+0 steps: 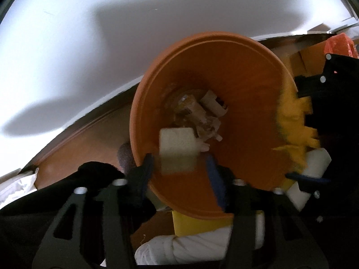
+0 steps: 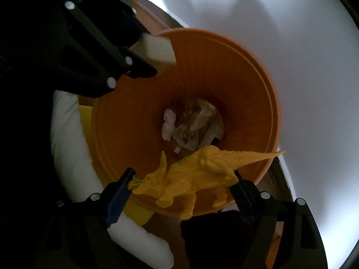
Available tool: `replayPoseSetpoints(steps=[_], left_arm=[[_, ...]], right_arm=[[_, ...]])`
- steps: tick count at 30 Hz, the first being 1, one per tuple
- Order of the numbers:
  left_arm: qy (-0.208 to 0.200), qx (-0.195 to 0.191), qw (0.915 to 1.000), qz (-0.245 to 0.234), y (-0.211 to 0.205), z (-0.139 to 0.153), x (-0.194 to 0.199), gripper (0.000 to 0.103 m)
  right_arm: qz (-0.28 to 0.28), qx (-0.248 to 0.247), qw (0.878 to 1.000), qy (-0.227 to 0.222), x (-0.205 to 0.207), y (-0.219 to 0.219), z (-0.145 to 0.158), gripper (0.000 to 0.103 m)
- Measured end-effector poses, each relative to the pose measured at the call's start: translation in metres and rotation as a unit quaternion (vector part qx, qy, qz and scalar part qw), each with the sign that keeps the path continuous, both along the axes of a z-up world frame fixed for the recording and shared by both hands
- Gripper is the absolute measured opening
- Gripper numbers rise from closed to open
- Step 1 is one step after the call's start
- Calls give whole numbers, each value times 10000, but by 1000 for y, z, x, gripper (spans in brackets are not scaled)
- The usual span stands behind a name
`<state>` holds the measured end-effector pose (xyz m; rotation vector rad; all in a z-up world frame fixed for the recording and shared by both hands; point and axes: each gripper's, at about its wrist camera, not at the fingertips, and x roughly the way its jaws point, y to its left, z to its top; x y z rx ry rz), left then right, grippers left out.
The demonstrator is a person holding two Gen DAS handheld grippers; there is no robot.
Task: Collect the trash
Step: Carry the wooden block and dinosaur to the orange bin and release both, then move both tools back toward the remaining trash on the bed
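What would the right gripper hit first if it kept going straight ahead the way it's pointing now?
Probably the inside of the orange bin. The right gripper, holding the yellow dinosaur over the rim, points down into it, toward the crumpled trash at the bottom. Depth is hard to judge.
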<state>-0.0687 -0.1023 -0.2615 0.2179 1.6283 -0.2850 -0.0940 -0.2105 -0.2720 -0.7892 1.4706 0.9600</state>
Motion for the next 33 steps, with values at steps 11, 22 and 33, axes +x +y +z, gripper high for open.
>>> replayPoseSetpoints(steps=[11,22,33], left_arm=[[-268,-58,9996,-88,-7,16,-8,68],[-2231,-961,9697,263,23,169,-5,69],[-3861,-509,9146,1093,72,237,87,80]], right_arm=[[-153,183,9993,-274,-2,-16,47,95],[-825,1873,9655,-1611,19,-60,229,95],[-3247,3264,8688,-1822,184,-41,275,95]])
